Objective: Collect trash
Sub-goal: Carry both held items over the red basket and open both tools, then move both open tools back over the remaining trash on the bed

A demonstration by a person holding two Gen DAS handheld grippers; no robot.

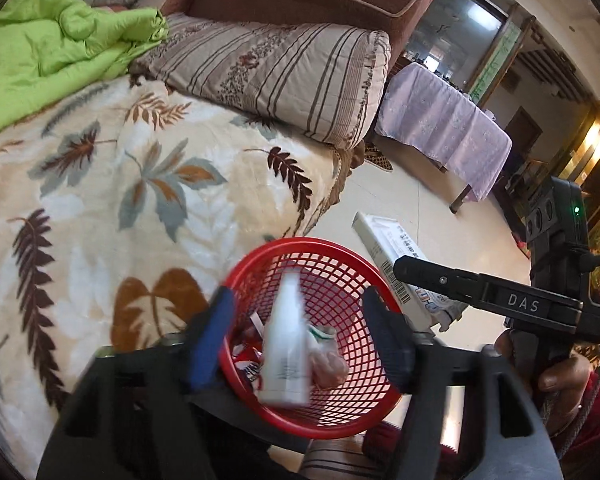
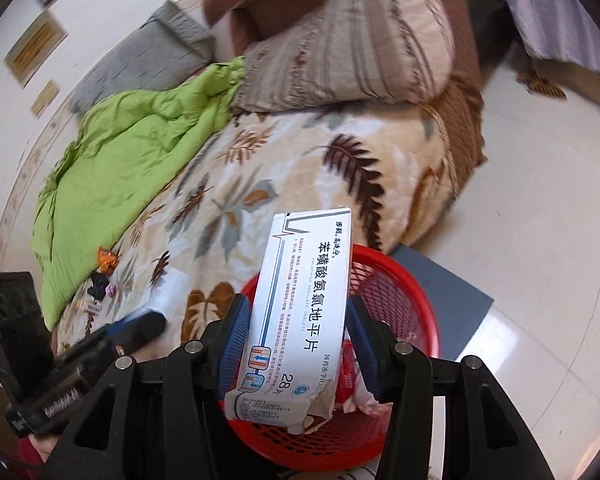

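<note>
Left gripper (image 1: 300, 336): lower centre, jaws apart, white bottle (image 1: 286, 340) loose between them, over red basket (image 1: 256, 260). Right gripper (image 2: 298, 336): lower centre, clamped on tablet box (image 2: 300, 312), above basket rim. Basket: wrappers already inside. Remaining: orange wrapper (image 2: 108, 260) and small scraps on bed (image 2: 260, 184), left of frame.

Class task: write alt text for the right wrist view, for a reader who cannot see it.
The right gripper holds a white medicine box above a red mesh basket with some trash already inside. Behind lies a bed with a leaf-print blanket, a green quilt and small wrappers; the left gripper shows at the lower left.
</note>
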